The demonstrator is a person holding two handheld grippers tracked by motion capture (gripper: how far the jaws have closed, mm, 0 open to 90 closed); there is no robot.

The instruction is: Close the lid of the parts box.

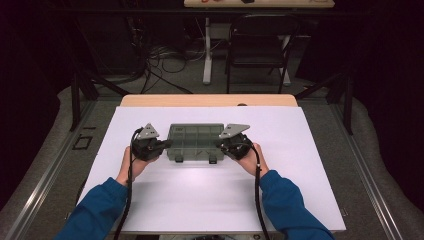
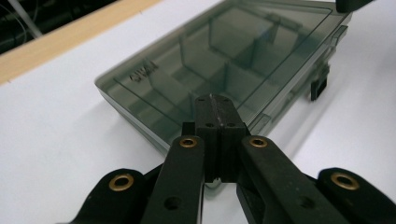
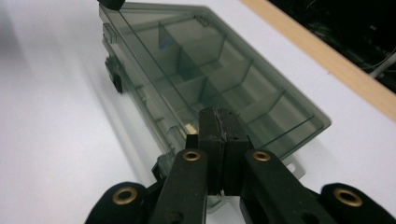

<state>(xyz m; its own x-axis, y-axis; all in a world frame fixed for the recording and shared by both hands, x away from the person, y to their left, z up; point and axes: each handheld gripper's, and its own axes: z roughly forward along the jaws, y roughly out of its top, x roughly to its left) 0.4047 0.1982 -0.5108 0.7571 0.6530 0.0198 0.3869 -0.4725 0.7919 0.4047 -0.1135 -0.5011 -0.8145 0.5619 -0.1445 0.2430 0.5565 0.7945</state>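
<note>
One smoky, see-through compartment box (image 1: pixel 195 142) lies flat with its lid closed at the centre of the high view, on the white sheet over the counter (image 1: pixel 300 175). It is bracketed by two tools, probably so both ends can be steadied or pressed at once. The left tool (image 1: pixel 166 144) and right tool (image 1: pixel 220 144) each have their jaws pressed together with nothing between them, tips at the box's short ends; two dark latches (image 1: pixel 213 160) face the person.

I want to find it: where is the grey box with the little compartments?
In the high view, the grey box lies mid-table on the white sheet, between the left gripper and right gripper.
</note>
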